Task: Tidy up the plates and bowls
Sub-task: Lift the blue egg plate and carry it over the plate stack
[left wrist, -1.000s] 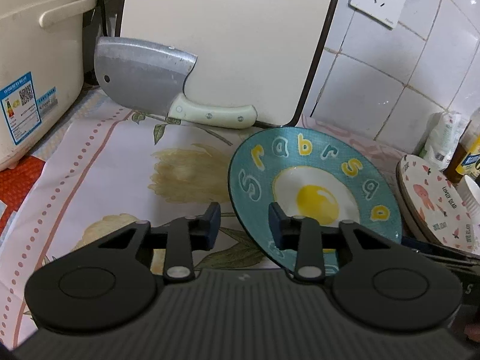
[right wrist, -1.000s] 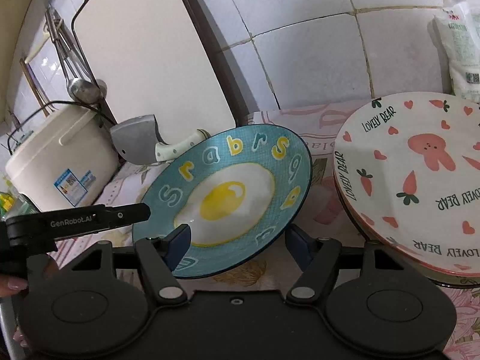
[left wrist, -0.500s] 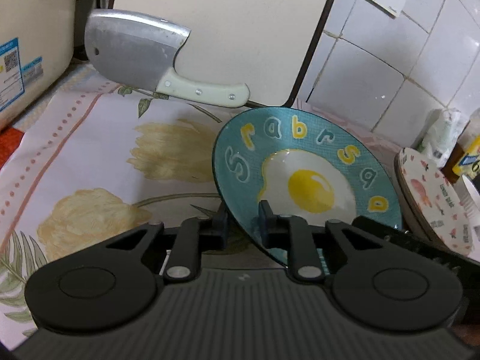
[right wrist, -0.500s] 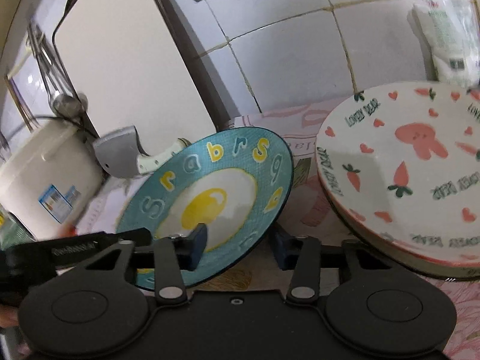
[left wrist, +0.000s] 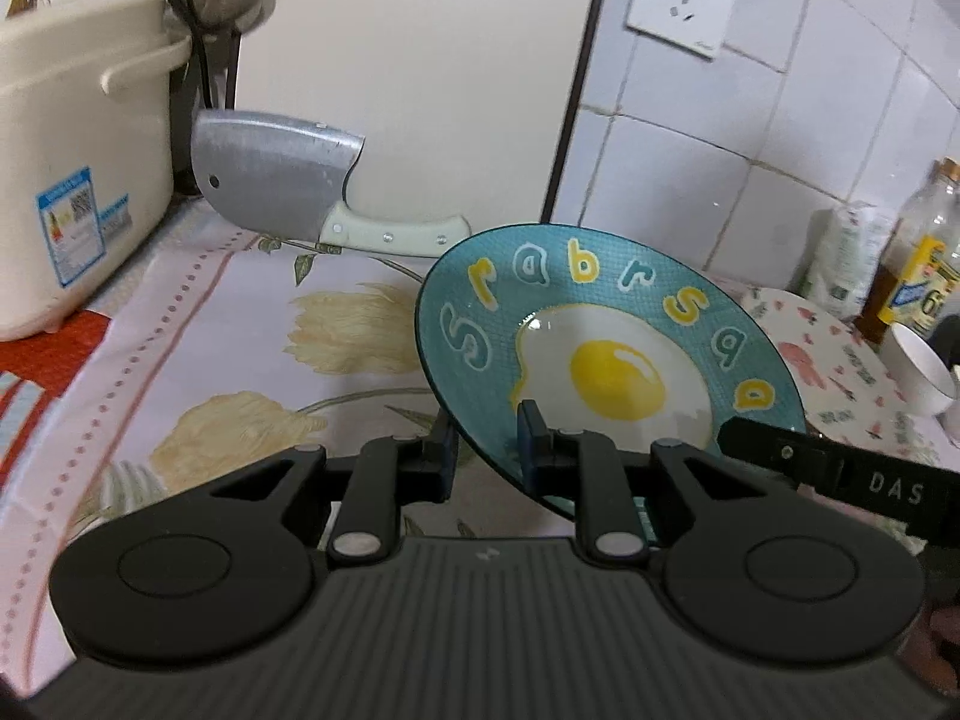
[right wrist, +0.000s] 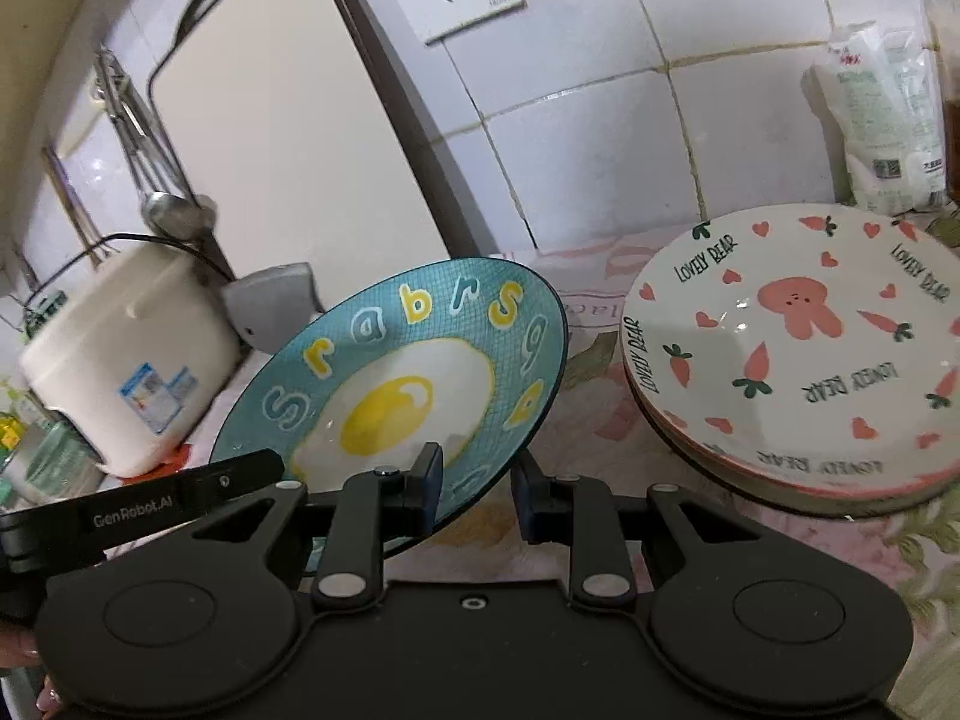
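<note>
This is a home kitchen: white tiled wall (left wrist: 690,168), cream plastic rice cooker (left wrist: 78,162) far left, steel cleaver (left wrist: 276,180) against a pale cutting board (left wrist: 408,78), flowered tablecloth (left wrist: 198,330).

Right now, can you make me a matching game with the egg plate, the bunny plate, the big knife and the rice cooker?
Things:
1. egg plate
2. bunny plate
3. big knife
4. rice cooker

Places:
A. leaning against the white board
B. top of a stack, right side
C. far left, blue sticker on it
D. tilted, pinched by both grippers

Pairs: 1-D, 2-B, 3-A, 4-C
</note>
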The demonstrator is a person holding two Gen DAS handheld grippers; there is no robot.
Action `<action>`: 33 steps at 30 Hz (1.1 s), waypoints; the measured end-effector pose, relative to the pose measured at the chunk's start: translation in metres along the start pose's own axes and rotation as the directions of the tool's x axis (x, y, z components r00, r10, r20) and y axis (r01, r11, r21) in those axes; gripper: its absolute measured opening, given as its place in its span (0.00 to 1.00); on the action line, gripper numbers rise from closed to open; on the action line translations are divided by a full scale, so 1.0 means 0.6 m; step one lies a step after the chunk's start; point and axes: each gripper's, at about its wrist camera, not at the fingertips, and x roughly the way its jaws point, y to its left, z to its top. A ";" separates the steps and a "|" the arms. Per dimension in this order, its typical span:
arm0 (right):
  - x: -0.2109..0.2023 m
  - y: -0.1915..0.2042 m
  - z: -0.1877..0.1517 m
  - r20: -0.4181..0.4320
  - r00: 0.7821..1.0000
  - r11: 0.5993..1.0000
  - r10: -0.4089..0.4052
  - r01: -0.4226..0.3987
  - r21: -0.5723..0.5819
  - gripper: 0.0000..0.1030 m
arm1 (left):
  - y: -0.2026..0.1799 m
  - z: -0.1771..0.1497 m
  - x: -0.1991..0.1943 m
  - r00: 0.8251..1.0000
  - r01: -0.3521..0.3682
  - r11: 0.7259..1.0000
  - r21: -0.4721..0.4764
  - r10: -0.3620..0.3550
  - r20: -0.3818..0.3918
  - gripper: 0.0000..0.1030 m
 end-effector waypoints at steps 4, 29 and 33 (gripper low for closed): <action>-0.048 0.009 -0.003 0.004 1.000 1.000 0.016 -0.016 -0.006 0.29 | -0.020 -0.001 -0.048 1.000 0.003 1.000 0.019 -0.003 0.008 0.18; -0.277 -0.099 0.035 0.070 0.998 1.000 0.007 -0.006 -0.016 0.29 | -0.225 -0.020 -0.144 0.990 0.124 0.990 0.072 -0.128 0.060 0.18; -0.277 -0.137 0.042 0.073 0.997 1.000 -0.014 0.015 -0.008 0.29 | -0.254 -0.023 -0.114 0.989 0.141 0.988 0.062 -0.143 0.035 0.18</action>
